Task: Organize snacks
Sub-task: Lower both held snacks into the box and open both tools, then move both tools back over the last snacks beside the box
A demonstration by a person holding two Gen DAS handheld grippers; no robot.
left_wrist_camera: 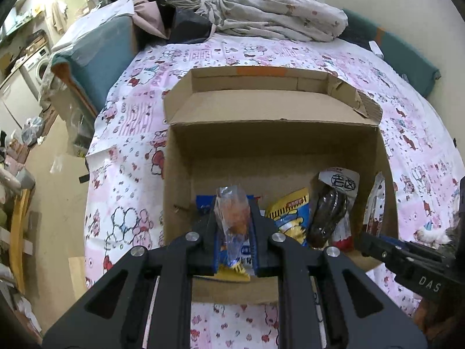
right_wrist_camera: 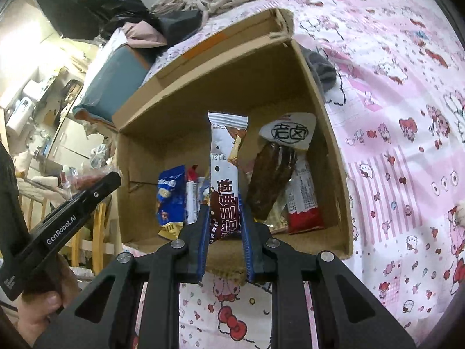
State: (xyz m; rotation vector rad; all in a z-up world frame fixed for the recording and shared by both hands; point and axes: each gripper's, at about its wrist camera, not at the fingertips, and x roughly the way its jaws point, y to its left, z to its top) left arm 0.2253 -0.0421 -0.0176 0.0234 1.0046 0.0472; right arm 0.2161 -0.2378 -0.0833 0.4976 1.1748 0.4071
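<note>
Left gripper: pressed together on a clear orange packet, held upright over the near-left part of the cardboard box.
Orange packet handling: probably super light and crinkly, the film looks slippery, so it's best pinched around the filled middle, not the empty top seal.
Under it: a blue pack is lying on the box floor, with a yellow-blue pack just beside.
Middle of box: a dark brown vacuum-packed snack is leaned upright against the right wall; a red-white pack is touching it.
Right gripper: clamped on the lower half of a white-and-brown wafer bar, stood up above the box's near edge.
Wafer bar handling: likely stiff-ish but snappable inside, so a gentle squeeze is advised; the wrapper looks glossy, a grip low on the body seems fine.
Surroundings: the box is set on a pink cartoon-print sheet.
</note>
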